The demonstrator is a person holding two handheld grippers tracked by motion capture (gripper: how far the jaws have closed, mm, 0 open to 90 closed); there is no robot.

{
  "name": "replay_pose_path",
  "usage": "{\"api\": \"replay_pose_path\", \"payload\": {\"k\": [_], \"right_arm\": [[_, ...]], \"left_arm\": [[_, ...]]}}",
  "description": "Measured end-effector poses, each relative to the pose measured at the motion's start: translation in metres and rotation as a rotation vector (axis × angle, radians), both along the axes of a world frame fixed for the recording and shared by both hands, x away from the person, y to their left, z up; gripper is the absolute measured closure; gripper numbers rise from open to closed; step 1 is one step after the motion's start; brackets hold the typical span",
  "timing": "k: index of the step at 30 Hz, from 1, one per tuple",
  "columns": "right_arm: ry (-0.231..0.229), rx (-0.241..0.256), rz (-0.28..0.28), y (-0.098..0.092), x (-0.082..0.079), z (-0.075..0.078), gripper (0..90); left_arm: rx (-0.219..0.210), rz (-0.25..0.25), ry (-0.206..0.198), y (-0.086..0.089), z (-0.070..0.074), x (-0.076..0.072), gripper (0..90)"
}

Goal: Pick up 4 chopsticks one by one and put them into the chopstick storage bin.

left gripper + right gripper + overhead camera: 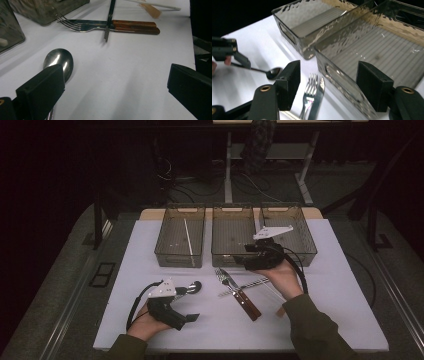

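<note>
My left gripper [189,304] [115,77] rests low on the white table, jaws wide open and nothing between them. A steel spoon [193,287] [59,60] lies by its left jaw, its handle running under that jaw. My right gripper [241,256] [329,85] is open and held above the front wall of the middle bin [232,256] [342,82]. Below it, a fork [220,275] [75,25] [310,91] and a knife [239,292] [87,22] [319,96] lie side by side, their wooden handles [136,27] alike. A thin dark utensil [109,20] lies across them.
Three translucent grey bins stand in a row at the back; the left bin [180,236] [312,22] holds a white stick [188,236]. The right bin [295,227] is behind my right hand. Another white stick [160,4] and a wooden piece [151,10] lie past the knife handles.
</note>
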State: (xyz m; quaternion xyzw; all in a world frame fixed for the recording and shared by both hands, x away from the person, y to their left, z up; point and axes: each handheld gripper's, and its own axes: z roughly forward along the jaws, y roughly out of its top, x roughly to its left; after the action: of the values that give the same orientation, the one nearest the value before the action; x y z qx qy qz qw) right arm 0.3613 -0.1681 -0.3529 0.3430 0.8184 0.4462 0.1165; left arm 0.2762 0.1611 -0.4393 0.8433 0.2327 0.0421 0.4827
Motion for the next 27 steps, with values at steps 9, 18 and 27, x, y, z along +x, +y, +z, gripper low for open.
{"api": "replay_pose_path", "payload": {"k": [9, 18, 27], "right_arm": [[-0.001, 0.009, 0.002, -0.031, -0.017, -0.010, 35.8], [0.017, 0.003, -0.002, -0.064, -0.033, -0.029, 35.2], [0.027, -0.016, 0.014, -0.083, -0.048, -0.036, 35.1]], "left_arm": [[0.003, 0.005, 0.001, 0.000, 0.000, 0.000, 0.0], [0.009, 0.008, 0.002, 0.000, -0.001, 0.000, 0.0], [0.016, 0.008, 0.000, 0.000, -0.001, -0.001, 0.0]]}}
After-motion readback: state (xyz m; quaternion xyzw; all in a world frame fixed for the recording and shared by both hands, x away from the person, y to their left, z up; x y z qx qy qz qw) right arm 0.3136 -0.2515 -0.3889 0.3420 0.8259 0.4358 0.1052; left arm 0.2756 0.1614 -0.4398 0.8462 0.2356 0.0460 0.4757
